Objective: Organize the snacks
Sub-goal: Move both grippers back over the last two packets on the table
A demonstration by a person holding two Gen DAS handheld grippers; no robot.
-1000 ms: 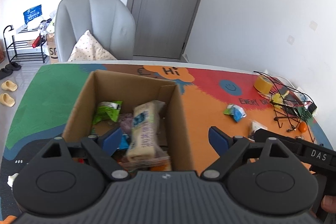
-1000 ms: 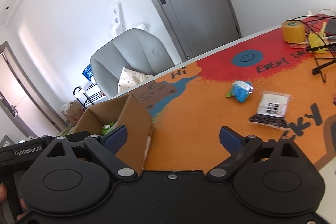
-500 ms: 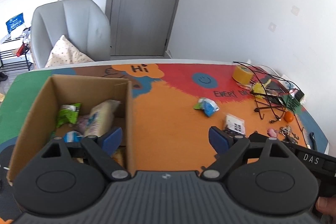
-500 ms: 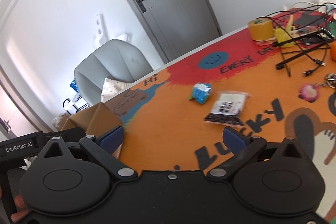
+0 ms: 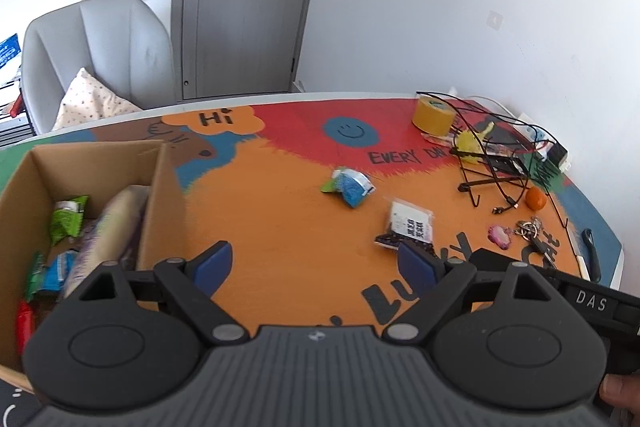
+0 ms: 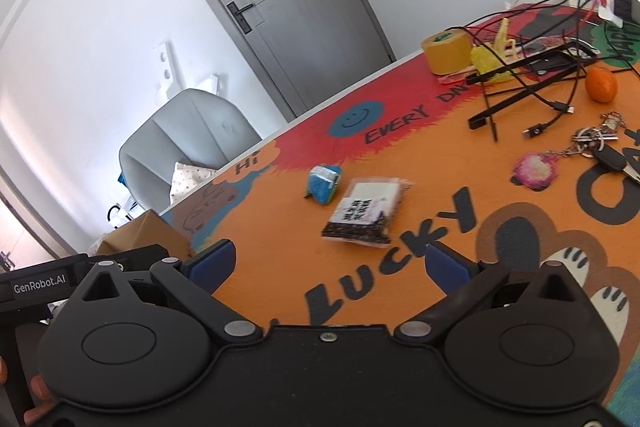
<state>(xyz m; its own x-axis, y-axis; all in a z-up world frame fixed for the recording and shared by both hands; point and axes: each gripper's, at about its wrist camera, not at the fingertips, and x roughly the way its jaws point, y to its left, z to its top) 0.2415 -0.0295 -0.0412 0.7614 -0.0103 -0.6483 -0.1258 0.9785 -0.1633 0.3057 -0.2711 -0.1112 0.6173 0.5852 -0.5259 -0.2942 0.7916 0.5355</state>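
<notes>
Snacks lie loose on the orange table mat (image 6: 280, 251): a blue packet (image 6: 324, 183) and a clear packet (image 6: 366, 213). Right gripper (image 6: 328, 261) tilts down near them, jaws wide, empty. Left gripper (image 5: 316, 263) is also open, empty, beside the cardboard box (image 5: 160, 187).

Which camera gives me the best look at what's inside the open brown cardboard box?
The left wrist view. It looks down into the open brown cardboard box, showing a green packet and a long pale packet inside. The right wrist view catches only an outer corner of the box at its left edge, nothing inside.
</notes>
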